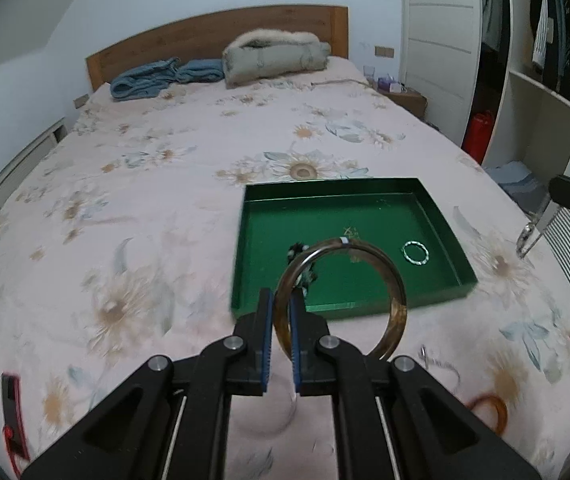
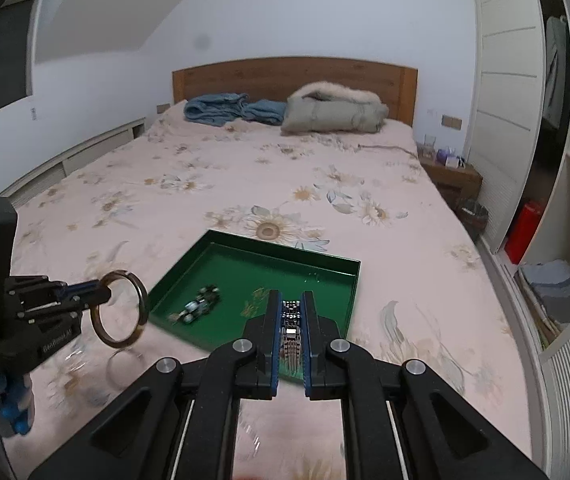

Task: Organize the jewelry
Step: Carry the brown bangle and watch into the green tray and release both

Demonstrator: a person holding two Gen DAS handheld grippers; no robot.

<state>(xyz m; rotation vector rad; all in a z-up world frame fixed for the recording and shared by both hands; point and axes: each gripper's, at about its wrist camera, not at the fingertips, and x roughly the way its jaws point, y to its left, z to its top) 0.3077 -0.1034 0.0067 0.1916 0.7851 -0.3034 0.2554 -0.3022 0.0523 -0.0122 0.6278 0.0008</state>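
Both tools loaded, carry step under way; nothing dropped off yet.

Nearest: your left tool (image 1: 281,316) is clamped narrow on the rim of a brown bangle (image 1: 393,276), ring standing upright, held above the bed just short of the green tray's (image 1: 429,204) near wall. Your right tool (image 2: 289,312) is clamped narrow on a metal link band, probably a watch strap or bracelet (image 2: 291,320); it hangs between the pads over the tray's near edge.

On the bedspread (image 1: 145,168) close to you: an orange bangle (image 1: 491,412), a thin chain or pin (image 1: 431,358) just beside it, too blurred to name.

In the tray: a dark beaded piece (image 2: 201,304) toward its left side, a small green-white ring (image 1: 415,253) toward the right. Middle floor bare.

Next move, as I judge it: bring each tool past the tray wall, lower over bare floor, clear of the beads and the ring, then open. Set the bangle flat; released upright, it may roll.
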